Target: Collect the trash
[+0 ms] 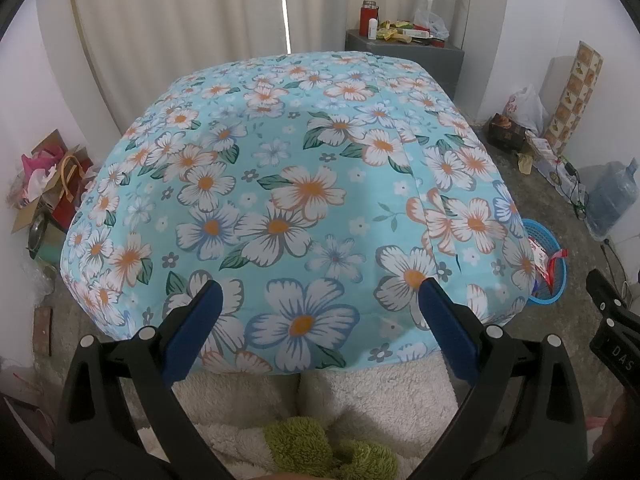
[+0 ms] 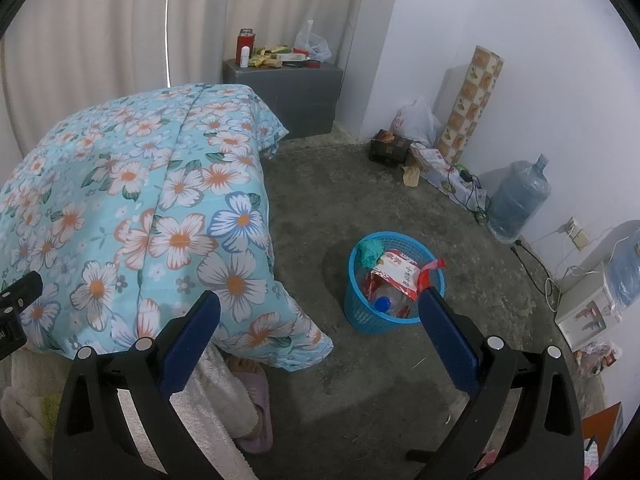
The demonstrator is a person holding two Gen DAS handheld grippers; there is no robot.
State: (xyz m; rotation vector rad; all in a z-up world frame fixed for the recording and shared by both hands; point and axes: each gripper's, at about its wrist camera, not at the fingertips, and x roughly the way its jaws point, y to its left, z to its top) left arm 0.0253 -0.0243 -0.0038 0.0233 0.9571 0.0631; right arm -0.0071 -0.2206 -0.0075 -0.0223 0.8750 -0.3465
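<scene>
Left tool hangs over the near edge of a bed, blue pads wide apart, nothing between them. The bed is covered by a flowered blue quilt lying smooth, no loose litter visible on it. Below the left tool, at 6 o'clock, fuzzy white trousers and a scrap of green fabric. At 3 o'clock in the left view, the blue basket peeks out past the quilt edge on the floor. Right tool also stands agape and empty, aimed at the concrete floor beside the bed. In the right view the blue basket sits on the floor just right of centre, near the quilt's hanging corner but apart from it. Inside it: a red-and-white packet, a clear plastic bottle with a blue cap, a wad of green material. The right pad overlaps the basket rim in the frame; contact cannot be told. At 6 to 7 o'clock a foot in a pale purple slipper rests on the floor. At 12 o'clock a grey cabinet carries a red flask and wrappers. At 2 o'clock along the wall, a water jug.
</scene>
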